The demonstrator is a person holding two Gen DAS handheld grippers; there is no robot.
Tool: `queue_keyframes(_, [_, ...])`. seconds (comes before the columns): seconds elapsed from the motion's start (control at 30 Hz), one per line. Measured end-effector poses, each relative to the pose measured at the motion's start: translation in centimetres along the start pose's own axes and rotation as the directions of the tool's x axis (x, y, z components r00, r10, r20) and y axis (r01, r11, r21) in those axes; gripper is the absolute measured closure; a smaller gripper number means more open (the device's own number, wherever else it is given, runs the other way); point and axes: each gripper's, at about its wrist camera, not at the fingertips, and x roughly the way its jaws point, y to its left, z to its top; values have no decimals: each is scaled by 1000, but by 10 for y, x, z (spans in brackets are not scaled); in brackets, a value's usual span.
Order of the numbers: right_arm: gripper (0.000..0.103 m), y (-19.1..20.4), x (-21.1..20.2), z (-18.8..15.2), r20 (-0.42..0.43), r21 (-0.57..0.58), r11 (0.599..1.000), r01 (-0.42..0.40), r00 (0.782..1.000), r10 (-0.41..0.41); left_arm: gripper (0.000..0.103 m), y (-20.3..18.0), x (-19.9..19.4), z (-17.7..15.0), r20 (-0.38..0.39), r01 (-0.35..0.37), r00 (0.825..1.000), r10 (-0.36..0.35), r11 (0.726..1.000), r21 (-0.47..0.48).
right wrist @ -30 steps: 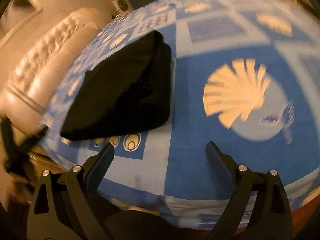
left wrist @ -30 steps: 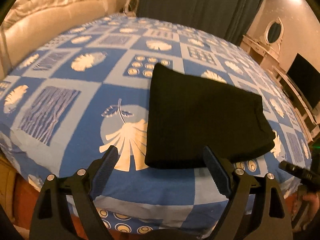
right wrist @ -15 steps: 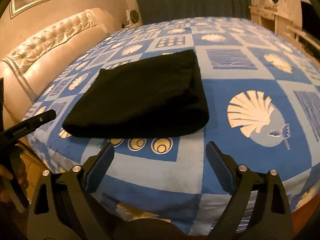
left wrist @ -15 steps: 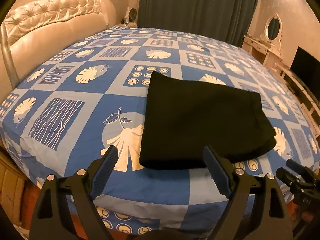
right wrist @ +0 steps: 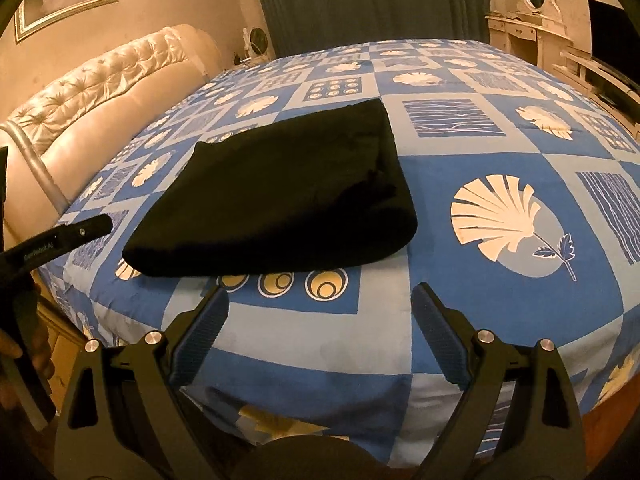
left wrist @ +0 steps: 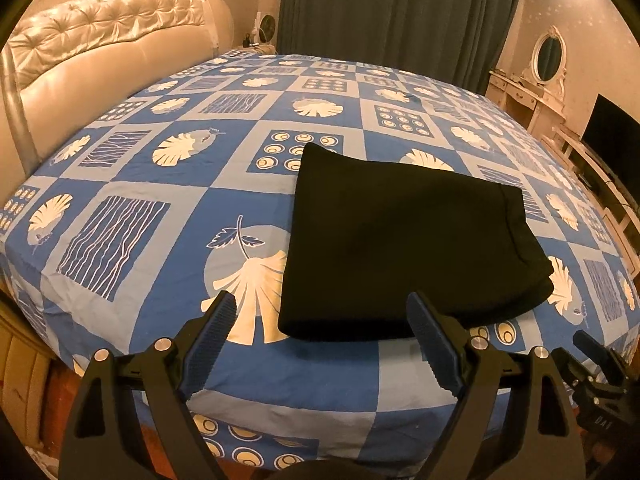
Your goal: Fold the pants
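The black pants [left wrist: 404,240] lie folded into a compact rectangle on the blue patterned bedspread [left wrist: 160,184], near the bed's front edge. They also show in the right wrist view [right wrist: 280,200]. My left gripper [left wrist: 324,316] is open and empty, held just short of the pants' near edge. My right gripper [right wrist: 320,308] is open and empty, a little short of the pants' near edge, over the bedspread [right wrist: 500,140]. Each gripper shows at the edge of the other's view.
A cream tufted headboard [left wrist: 100,56] stands to the left. Dark curtains [left wrist: 400,12] hang behind the bed. A white dresser with an oval mirror [left wrist: 548,56] and a TV [left wrist: 612,132] stand at the right. The bed's front edge drops off just below the grippers.
Both grippers have pulled back and steadied away from the folded pants. The right wrist view swung from a blurred close tilt to a level view. The pants have not moved.
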Motion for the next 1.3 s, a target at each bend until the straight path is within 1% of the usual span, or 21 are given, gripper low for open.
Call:
queue_keyframes(0.17, [10,2,-1,-1,10,-16,1000,7,1000,-7,17,0,-1,0,-2,-1,1000,1,1000,0])
queue_keyframes(0.47, [10,3,1,-2,3,-20,1000,14,1000,-14,17,0,1,0,-4,2,1000,-2,1000,-13])
queue_keyframes(1.3, [10,0,4,-3,-5,-24,1000,19,1000,-19,17,-2,1,-3,-15,8,1000,-8,1000,-7])
